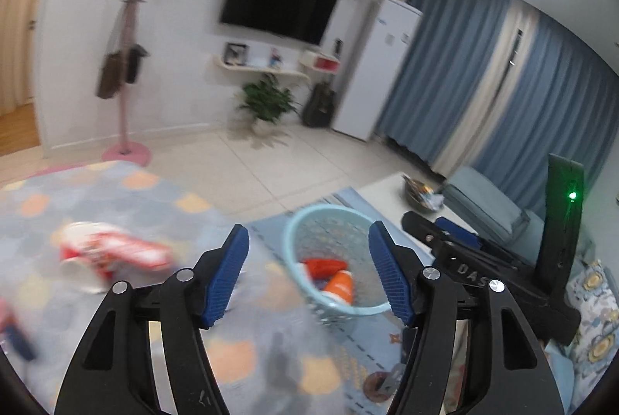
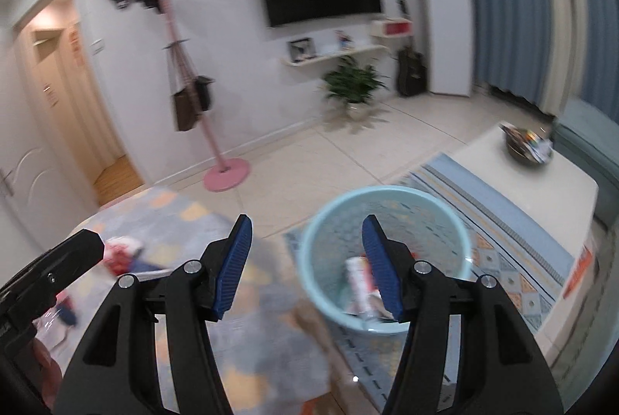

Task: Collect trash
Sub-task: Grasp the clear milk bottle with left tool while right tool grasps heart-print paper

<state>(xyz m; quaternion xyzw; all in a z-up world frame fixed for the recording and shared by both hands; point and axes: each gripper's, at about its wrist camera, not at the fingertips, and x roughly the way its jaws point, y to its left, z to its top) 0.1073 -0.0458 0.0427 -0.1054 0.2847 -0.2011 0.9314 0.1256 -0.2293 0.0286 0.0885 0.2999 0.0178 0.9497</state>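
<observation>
A light blue mesh basket [image 1: 298, 233] stands on the floor mat; it also shows in the right wrist view [image 2: 387, 198]. Inside lie orange and red wrappers [image 1: 332, 277] and a white and red packet [image 2: 358, 273]. A red and white crumpled package [image 1: 112, 252] lies on the rug to the left, also seen in the right wrist view [image 2: 120, 250]. My left gripper [image 1: 309, 271] is open and empty above the rug, in front of the basket. My right gripper [image 2: 305, 266] is open and empty, with its right finger over the basket.
A white low table [image 2: 514, 190] with a bowl of odds and ends [image 2: 528, 146] stands right of the basket. A pink coat stand [image 2: 226, 175], a potted plant [image 2: 354, 86], a wall television and a white fridge are at the back. A blue sofa [image 1: 487, 202] is at right.
</observation>
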